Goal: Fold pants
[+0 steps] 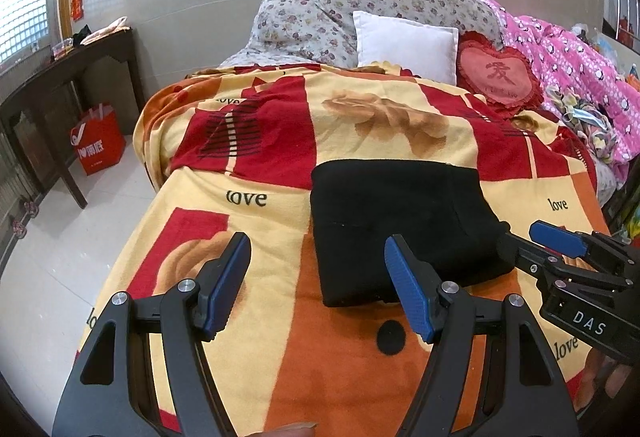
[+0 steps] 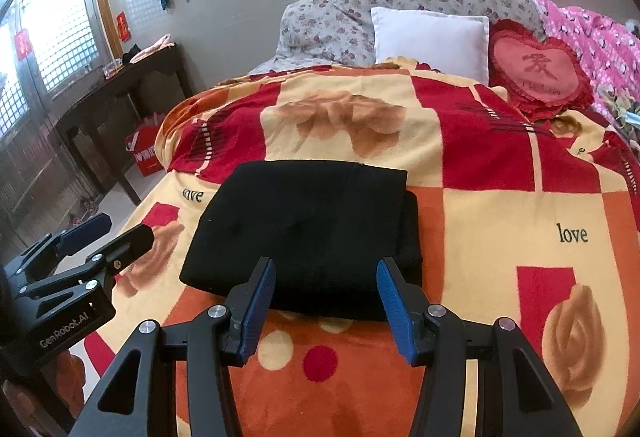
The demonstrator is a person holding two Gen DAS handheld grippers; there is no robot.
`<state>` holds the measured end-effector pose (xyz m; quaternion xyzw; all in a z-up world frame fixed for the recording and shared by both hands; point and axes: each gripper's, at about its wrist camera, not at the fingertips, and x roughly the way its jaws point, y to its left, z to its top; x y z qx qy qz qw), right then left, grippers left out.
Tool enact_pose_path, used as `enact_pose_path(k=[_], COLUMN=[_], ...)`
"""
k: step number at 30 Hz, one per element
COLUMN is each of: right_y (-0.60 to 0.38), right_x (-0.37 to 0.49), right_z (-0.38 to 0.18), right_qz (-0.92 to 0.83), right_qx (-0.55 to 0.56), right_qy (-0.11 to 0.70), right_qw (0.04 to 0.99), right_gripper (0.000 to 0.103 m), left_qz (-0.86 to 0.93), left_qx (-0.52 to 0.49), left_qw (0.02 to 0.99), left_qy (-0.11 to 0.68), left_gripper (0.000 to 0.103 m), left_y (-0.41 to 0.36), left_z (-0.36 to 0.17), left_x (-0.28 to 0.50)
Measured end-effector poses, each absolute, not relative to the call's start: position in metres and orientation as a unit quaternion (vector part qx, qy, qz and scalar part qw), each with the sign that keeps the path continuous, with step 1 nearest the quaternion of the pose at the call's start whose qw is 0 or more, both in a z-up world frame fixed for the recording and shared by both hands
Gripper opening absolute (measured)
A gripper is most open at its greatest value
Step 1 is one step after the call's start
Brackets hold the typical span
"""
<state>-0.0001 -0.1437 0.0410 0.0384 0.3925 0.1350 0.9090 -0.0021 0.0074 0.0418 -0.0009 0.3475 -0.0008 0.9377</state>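
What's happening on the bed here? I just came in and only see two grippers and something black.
A person is folding pants with a handheld gripper in each hand. The black pants already lie as a compact folded rectangle on the red, yellow and orange fleece blanket. Neither gripper holds anything: the left gripper hovers open over the blanket just left of the bundle, and the right gripper hangs open at the bundle's near edge, its blue pads not pressing on the cloth. The fold looks essentially finished.

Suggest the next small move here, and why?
Probably draw both grippers back and stop. The black fabric pants already lie as a compact folded rectangle on the red-and-yellow patterned blanket. The left gripper and the right gripper both have open jaws holding nothing.
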Motion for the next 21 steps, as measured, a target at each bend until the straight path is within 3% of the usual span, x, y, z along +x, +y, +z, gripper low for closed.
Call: enact_pose_path(k=[21], right_y=[-0.134], right_x=[0.004], right_z=[0.031], right_qz=[0.144], right_qx=[0.033], right_qy=[0.408], right_qw=[0.901], right_gripper=[0.051], left_qz=[0.002], left_qx=[0.002], left_qw=[0.933], left_qy=[0.359], left_gripper=[0.070], left_y=[0.010], left_z=[0.032], left_x=[0.003])
